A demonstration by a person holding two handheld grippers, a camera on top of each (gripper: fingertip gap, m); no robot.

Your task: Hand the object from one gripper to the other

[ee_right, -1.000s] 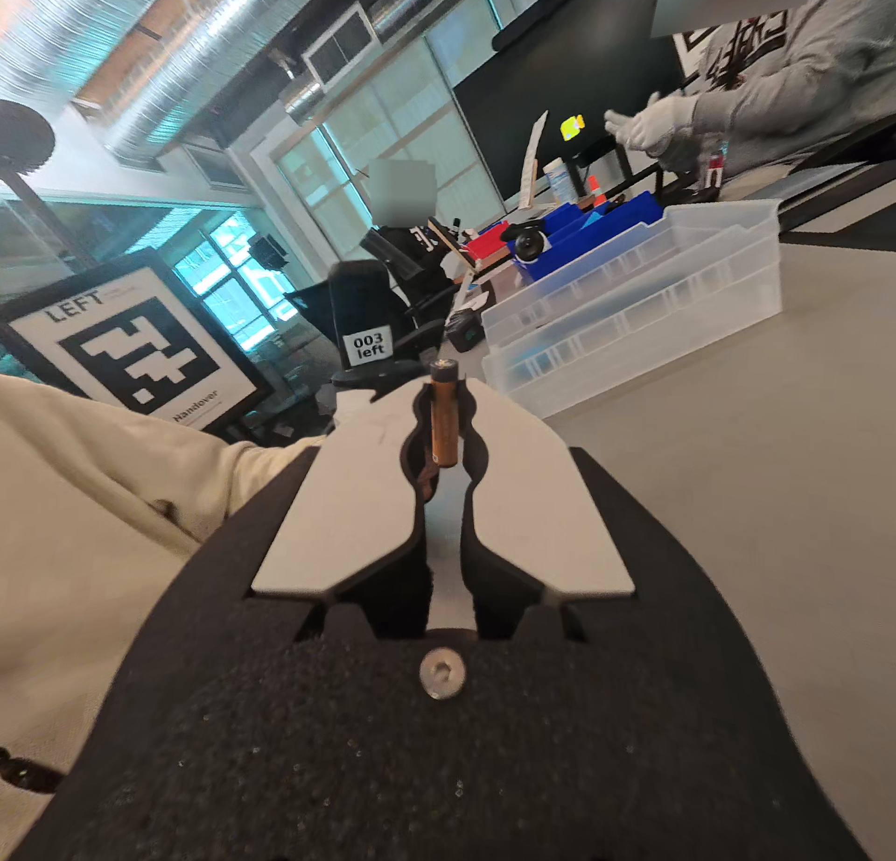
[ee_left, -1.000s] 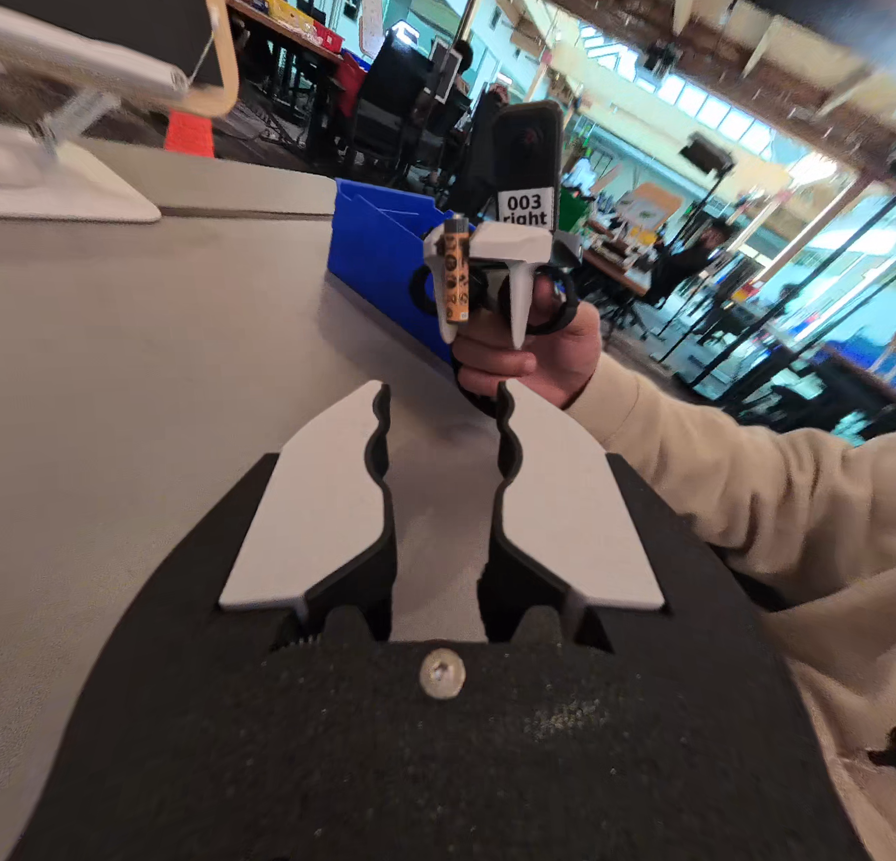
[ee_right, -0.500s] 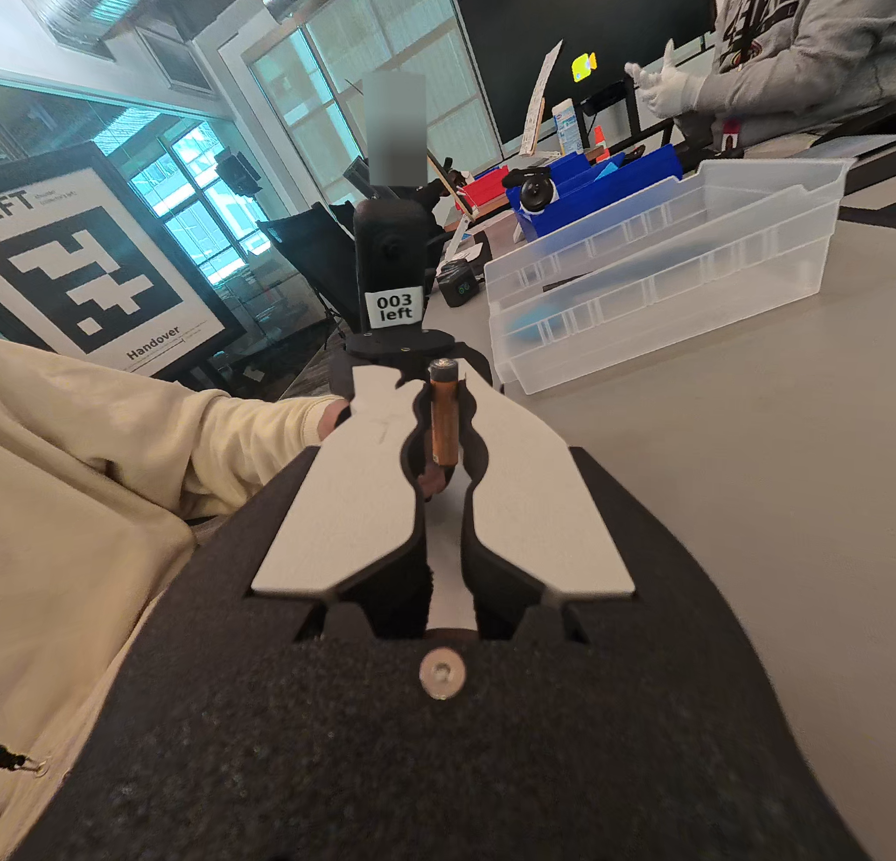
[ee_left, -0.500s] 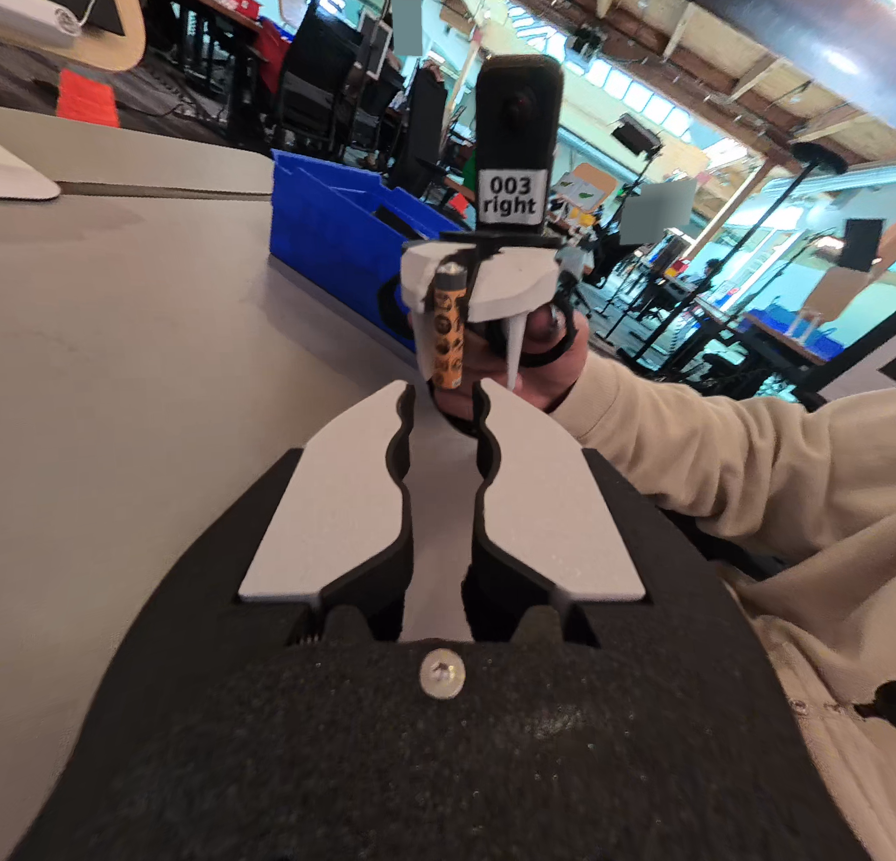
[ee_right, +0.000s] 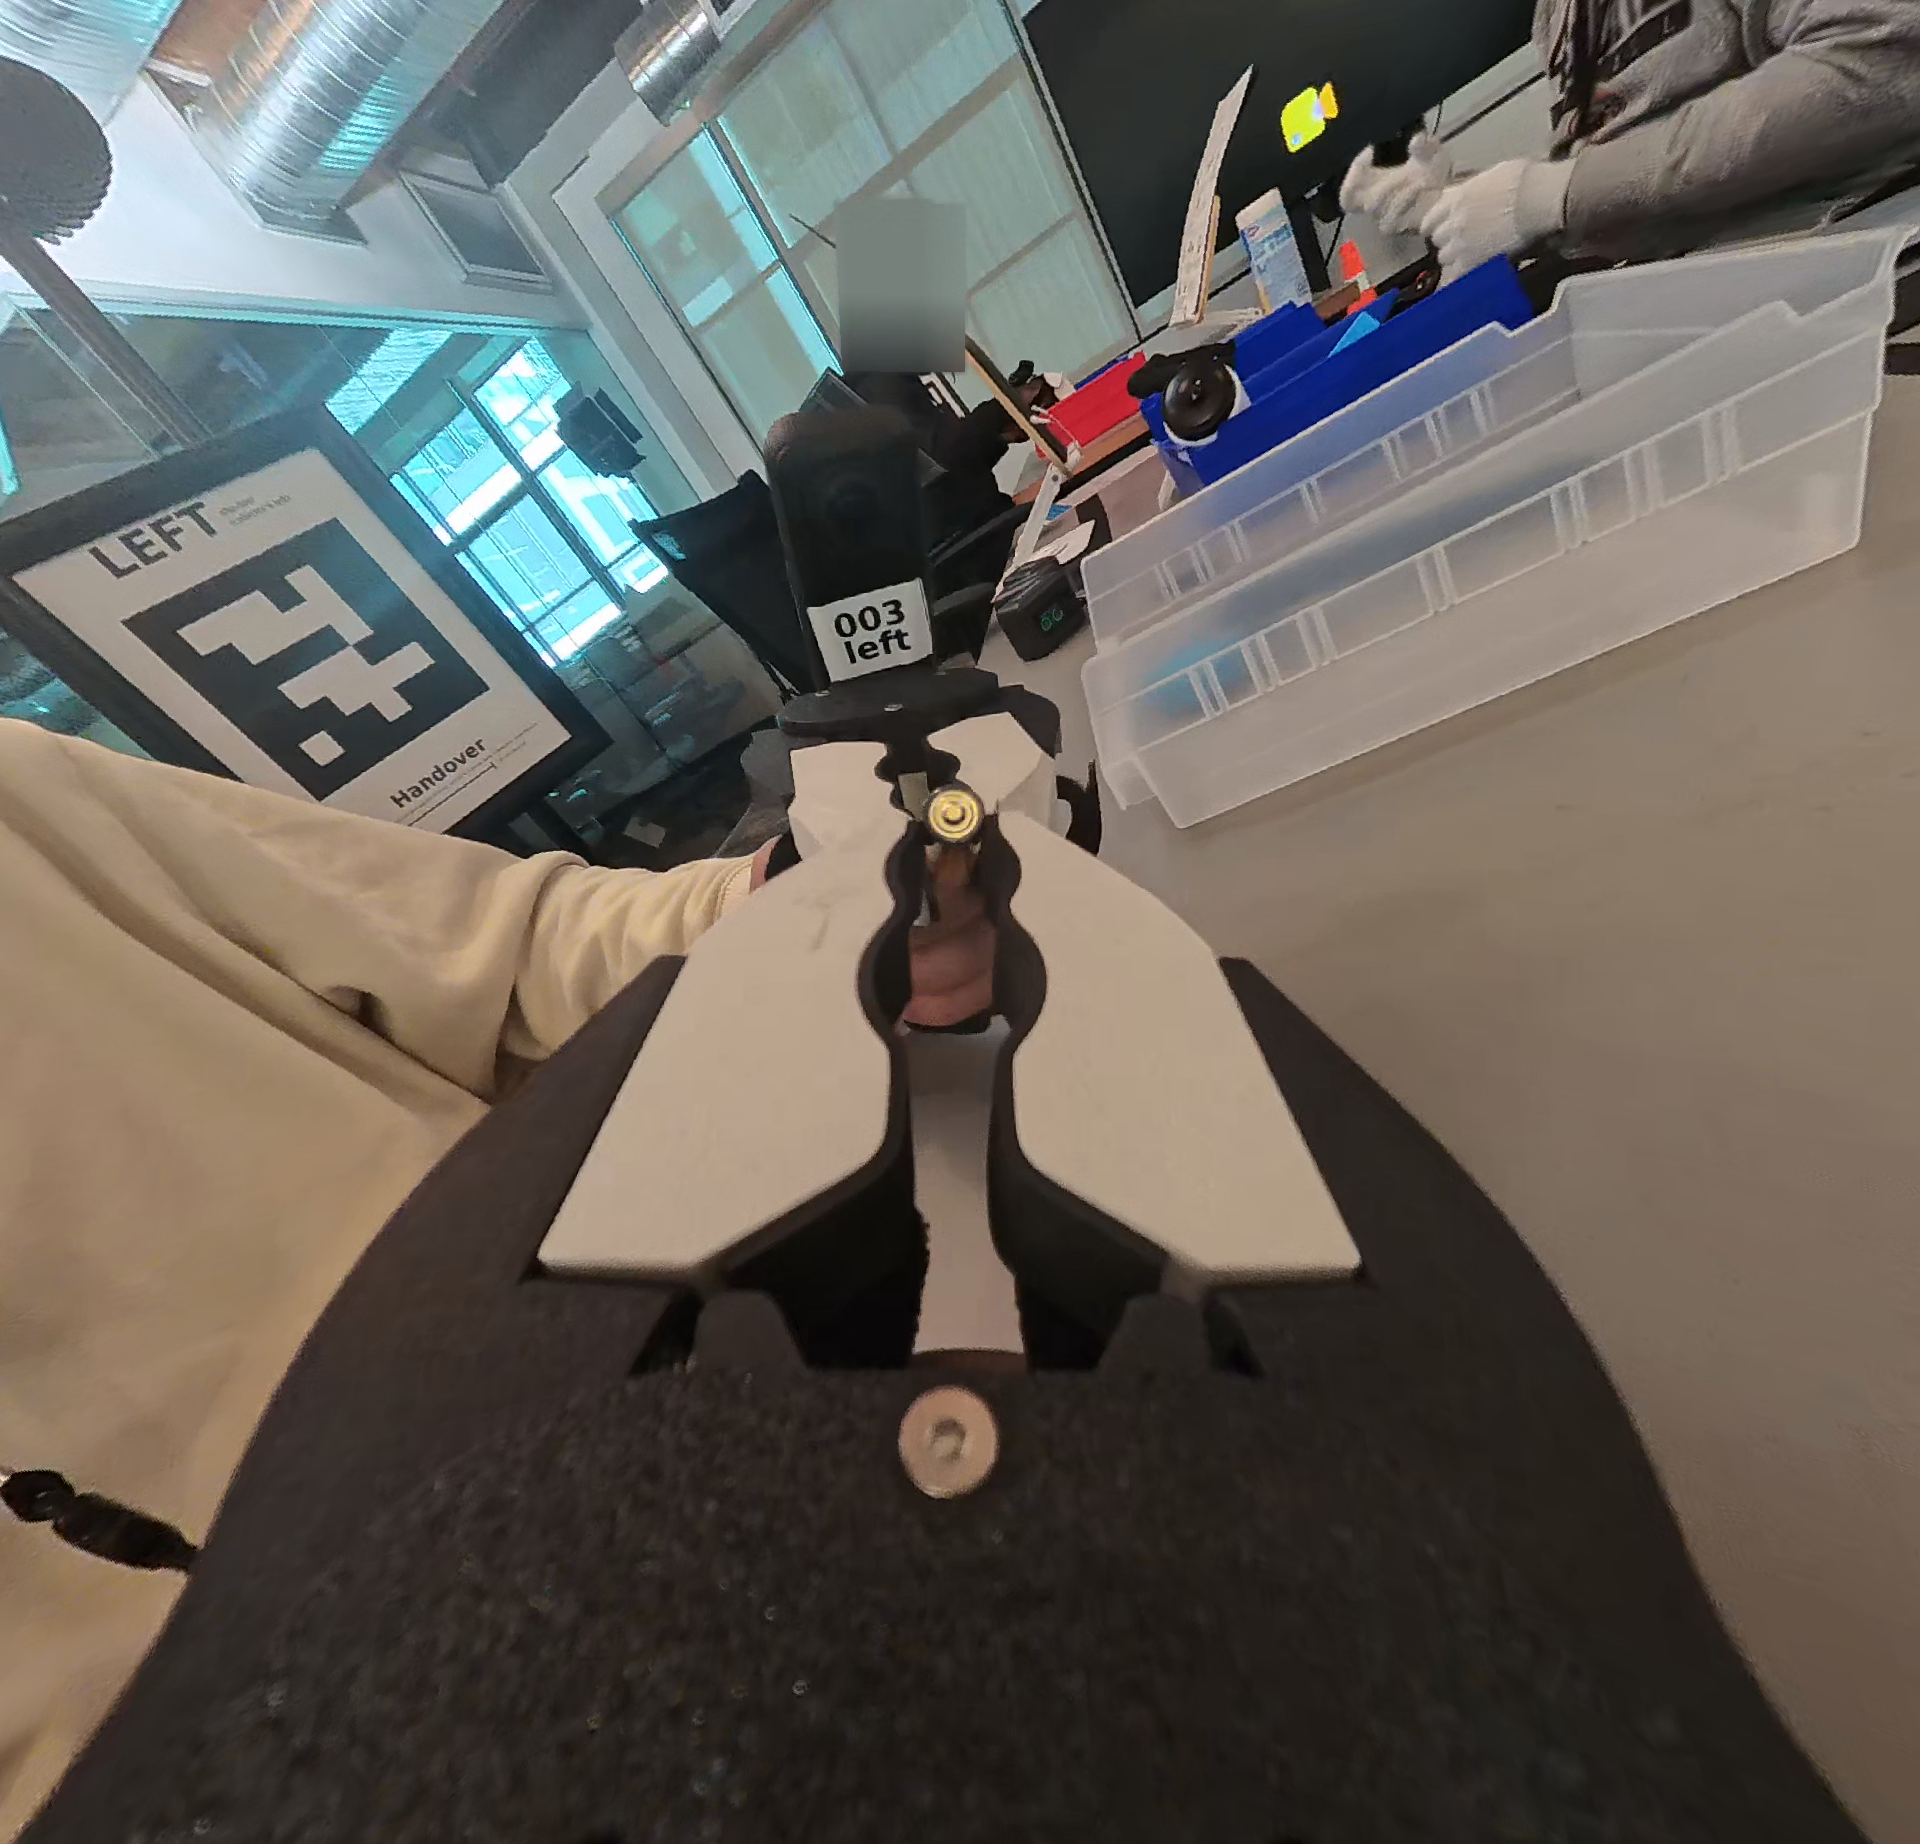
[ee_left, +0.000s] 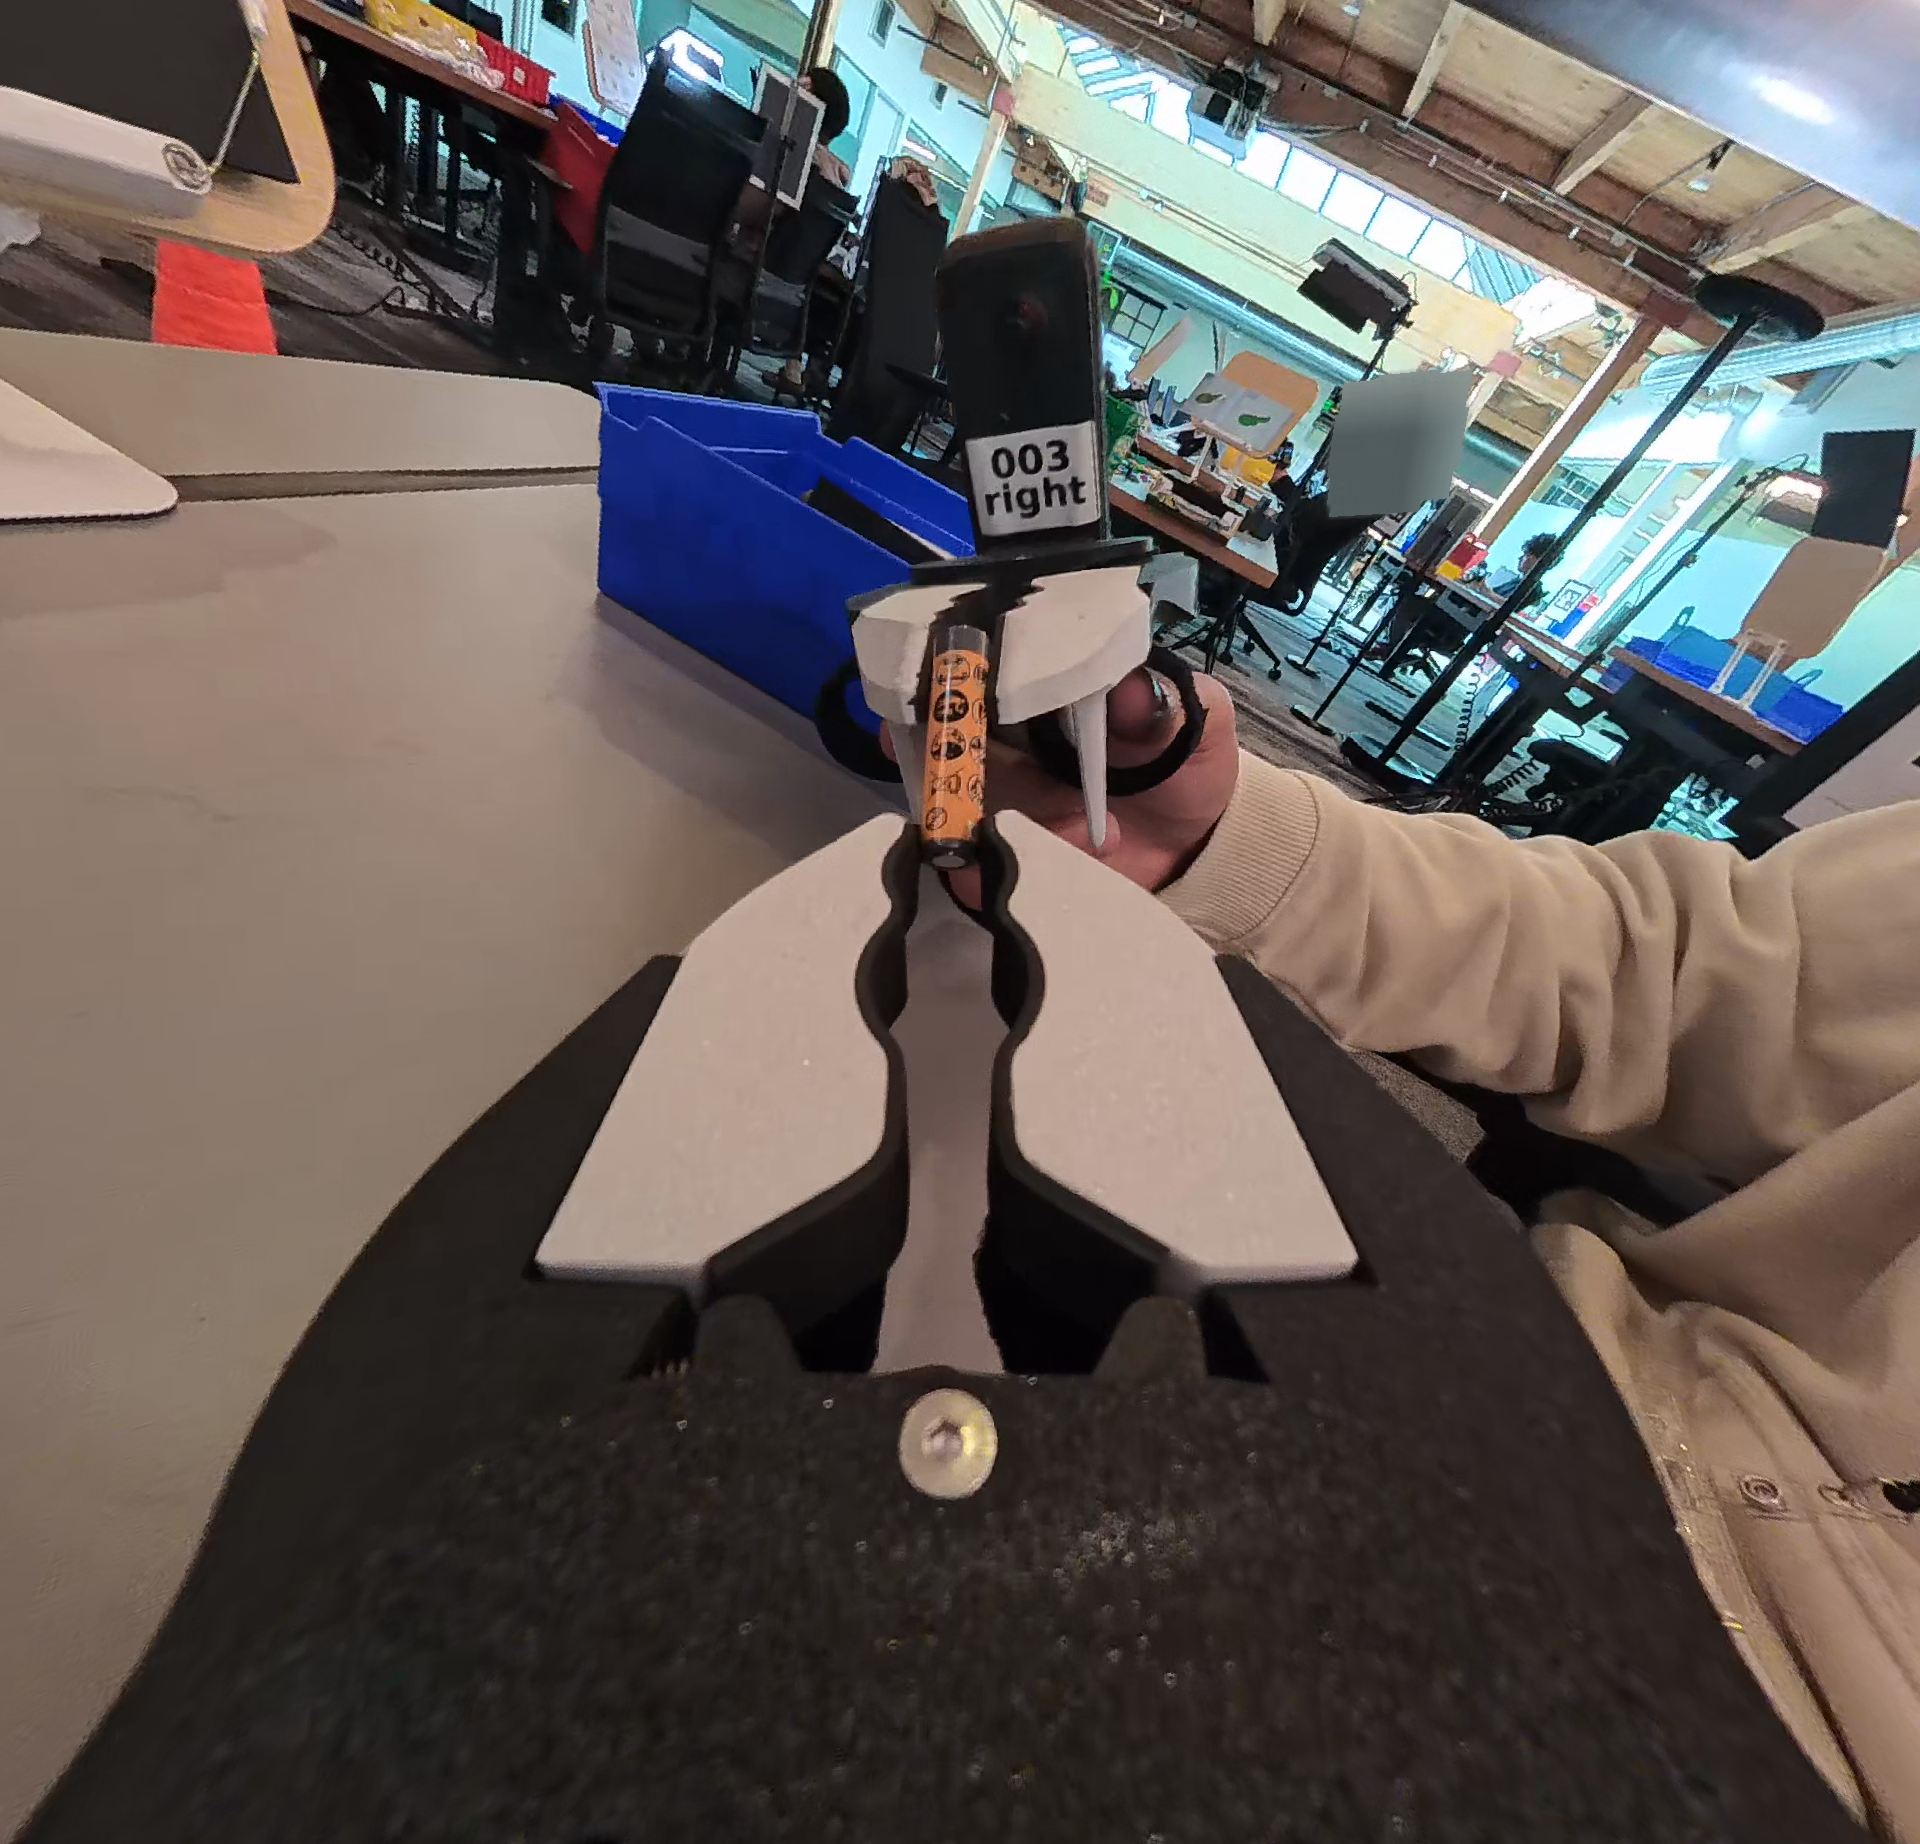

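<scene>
Grey table (ee_left: 312, 807) fills the left of the left wrist frame, blue bin (ee_left: 727, 547) upper centre. Right gripper (ee_right: 951, 859) is clamped on the orange battery (ee_left: 954, 745) at frame centre. Left gripper (ee_left: 951, 859) fingers sit narrowly apart around the battery's lower end; contact unclear.

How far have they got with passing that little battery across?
About halfway. The right gripper is shut on the battery and has it at the left gripper's tips. Its lower end sits between the left fingers; whether they pinch it is unclear. Left: the left gripper taking it, the right letting go.
</scene>
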